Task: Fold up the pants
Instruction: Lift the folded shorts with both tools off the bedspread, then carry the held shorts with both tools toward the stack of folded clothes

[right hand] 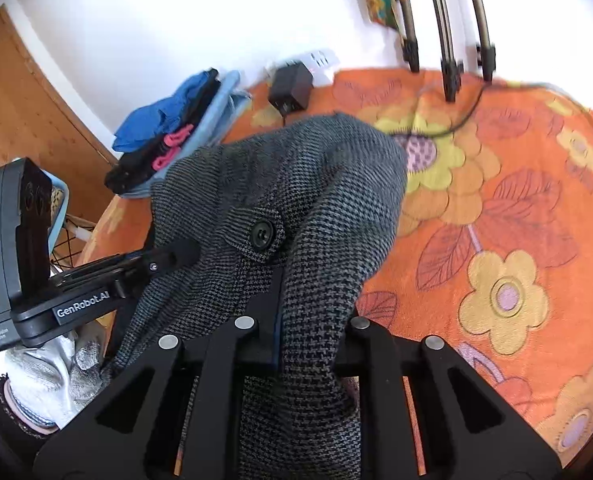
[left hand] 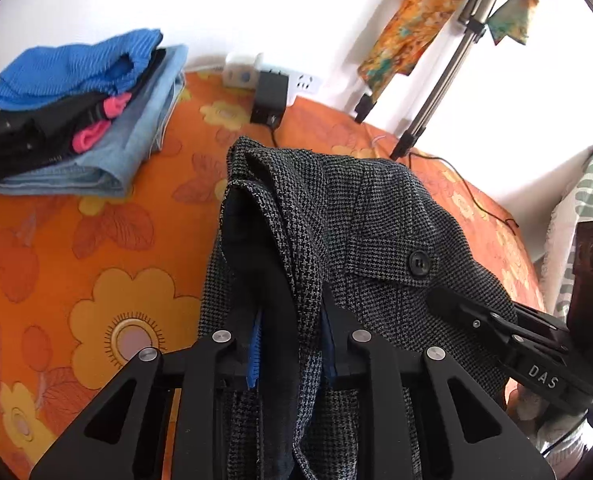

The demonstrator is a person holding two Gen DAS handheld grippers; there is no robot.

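Left fingers [left hand: 292, 344] and right fingers [right hand: 296, 320] clamp bunched pants [left hand: 376, 216]; uneven grips risk a crooked fold.

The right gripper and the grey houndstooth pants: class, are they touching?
Touching. The right wrist view shows the right gripper shut on a bunched fold of the grey houndstooth pants; the left wrist view shows its fingertips pinching the cloth below the button.

Black angular tongs [right hand: 296, 320] with silver rivet heads [right hand: 244, 323], white "GenRobot.AI" lettering [right hand: 82, 303], silvery glove [right hand: 52, 376].
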